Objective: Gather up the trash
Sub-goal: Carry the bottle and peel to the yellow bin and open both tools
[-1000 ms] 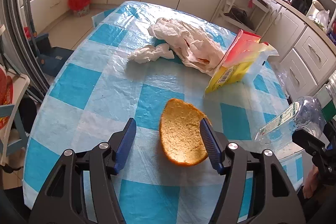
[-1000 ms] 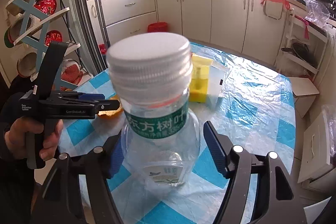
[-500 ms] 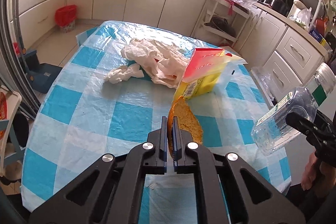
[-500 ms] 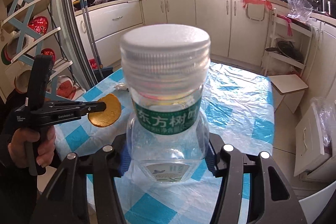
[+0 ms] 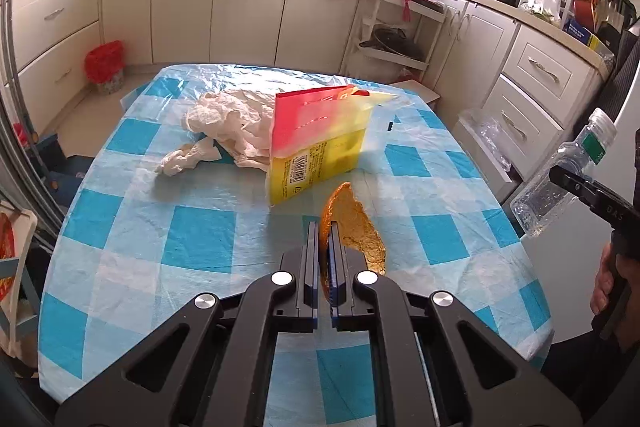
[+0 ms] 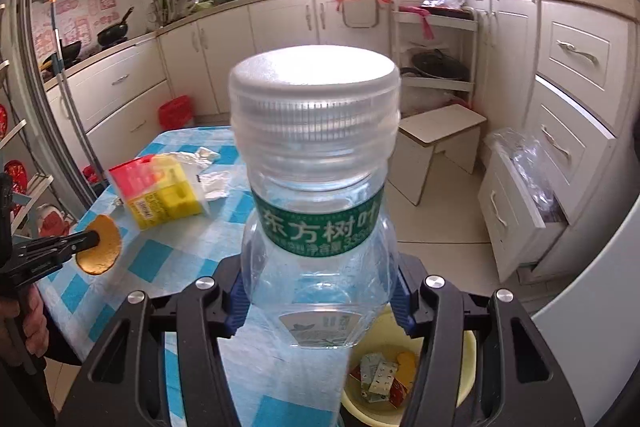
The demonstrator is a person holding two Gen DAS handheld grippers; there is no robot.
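R gripper (image 6: pixel 320 301) clamps empty water bottle (image 6: pixel 316 187) upright, yellow trash basin (image 6: pixel 466 393) directly below near. L gripper (image 5: pixel 325 259) pinches orange peel (image 5: pixel 352 227) edge-on over table, farther left.

a table under a blue-and-white checked plastic cloth (image 5: pixel 200 239) carries a red-and-yellow cardboard packet (image 5: pixel 316 143) just ahead of the left tool and crumpled white paper (image 5: pixel 224 131) beyond it, leftward.

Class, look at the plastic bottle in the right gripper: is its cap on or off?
On. The white ribbed cap sits screwed over the bottle neck.
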